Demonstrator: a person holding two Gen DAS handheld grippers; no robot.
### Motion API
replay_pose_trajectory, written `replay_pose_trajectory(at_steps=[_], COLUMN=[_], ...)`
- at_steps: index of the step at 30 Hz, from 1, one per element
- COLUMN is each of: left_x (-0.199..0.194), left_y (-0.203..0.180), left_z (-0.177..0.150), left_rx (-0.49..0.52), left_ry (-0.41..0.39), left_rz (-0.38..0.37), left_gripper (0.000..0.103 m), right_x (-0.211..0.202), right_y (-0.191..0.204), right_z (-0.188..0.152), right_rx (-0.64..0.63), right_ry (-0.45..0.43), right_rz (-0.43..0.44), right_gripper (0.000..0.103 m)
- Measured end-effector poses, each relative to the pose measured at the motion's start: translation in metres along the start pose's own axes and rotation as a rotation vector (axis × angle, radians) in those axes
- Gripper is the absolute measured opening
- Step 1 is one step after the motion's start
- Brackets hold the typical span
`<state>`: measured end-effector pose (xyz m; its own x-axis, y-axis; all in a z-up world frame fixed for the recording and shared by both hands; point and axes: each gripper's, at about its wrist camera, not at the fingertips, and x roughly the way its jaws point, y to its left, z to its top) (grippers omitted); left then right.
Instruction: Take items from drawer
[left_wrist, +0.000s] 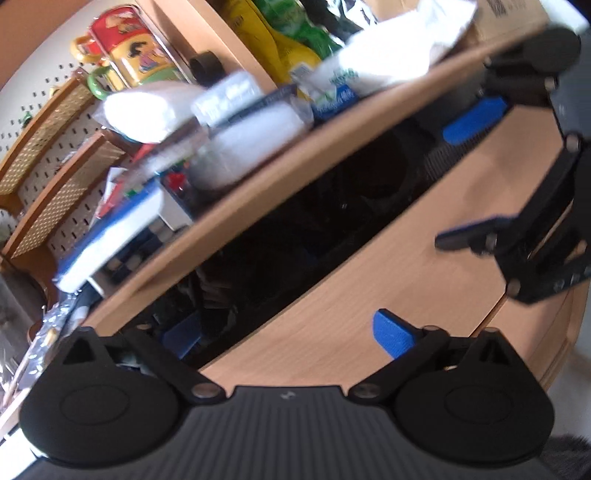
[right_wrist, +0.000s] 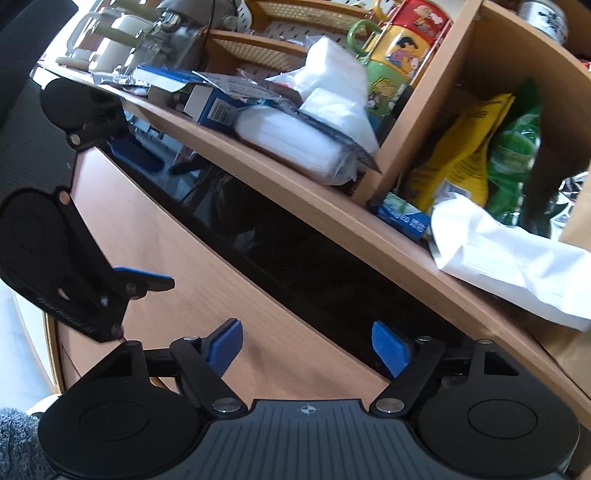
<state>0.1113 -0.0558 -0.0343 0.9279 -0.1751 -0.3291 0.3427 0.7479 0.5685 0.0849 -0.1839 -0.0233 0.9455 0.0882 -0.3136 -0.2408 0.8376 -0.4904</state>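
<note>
while both grippers hang in front of the drawer, nothing is yet taken: the step in hand looks like the approach, before any item is picked.

drawer: pulled out a little under the cluttered shelf, a dark slot showing between its pale wood front and the shelf edge. the slot and front run as one long band, left to right along the shelf; in both wrist views it lies on a slant because the cameras are rolled. the opening faces up and toward the grippers. contents too dark to name.

left gripper: jaws wide, blue pads apart, nothing between them. its left finger sits at the slot, the right over the drawer front.

right gripper: jaws fairly wide, empty, pads over the drawer front near the slot edge.

judgement: the gap looks narrow for reaching in. the next move likely calls for drawing the front further out, then lowering one gripper into the slot to find an item.
</note>
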Motion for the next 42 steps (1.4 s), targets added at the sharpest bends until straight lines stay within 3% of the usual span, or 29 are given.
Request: replay_pose_trajectory(at_steps=[2, 3, 6, 8, 15, 27, 33, 42], left_x=[0.005, 0.006, 0.006, 0.007, -0.001, -0.043, -0.049, -0.075], left_y=[0.0, -0.003, -0.011, -0.019, -0.019, -0.037, -0.025, -0.032], left_z=[-0.002, -0.003, -0.01, -0.014, -0.014, -0.033, -0.016, -0.018], left_rx=[0.0, 0.009, 0.021, 0.049, -0.026, -0.032, -0.014, -0.036], left_ry=[0.008, 0.008, 0.018, 0.013, 0.02, -0.001, 0.007, 0.007], left_rz=[-0.023, -0.027, -0.044, -0.013, -0.045, -0.037, -0.034, -0.053], left_gripper=[0.092, 0.092, 0.092, 0.092, 0.092, 0.092, 0.092, 0.092], right_x=[0.001, 0.002, 0.004, 0.003, -0.004, -0.03, -0.052, -0.07], right_y=[0.002, 0.004, 0.011, 0.008, 0.004, 0.013, 0.021, 0.027], right_z=[-0.002, -0.003, -0.008, -0.009, -0.015, -0.016, -0.018, -0.019], right_rx=[-0.007, -0.016, -0.053, -0.025, -0.01, -0.024, -0.005, -0.001], right_ry=[0.001, 0.013, 0.023, 0.026, 0.024, 0.024, 0.023, 0.032], right_rz=[0.015, 0.029, 0.026, 0.038, 0.065, 0.069, 0.073, 0.076], right_gripper=[0.077, 0.072, 0.073, 0.073, 0.073, 0.073, 0.073, 0.073])
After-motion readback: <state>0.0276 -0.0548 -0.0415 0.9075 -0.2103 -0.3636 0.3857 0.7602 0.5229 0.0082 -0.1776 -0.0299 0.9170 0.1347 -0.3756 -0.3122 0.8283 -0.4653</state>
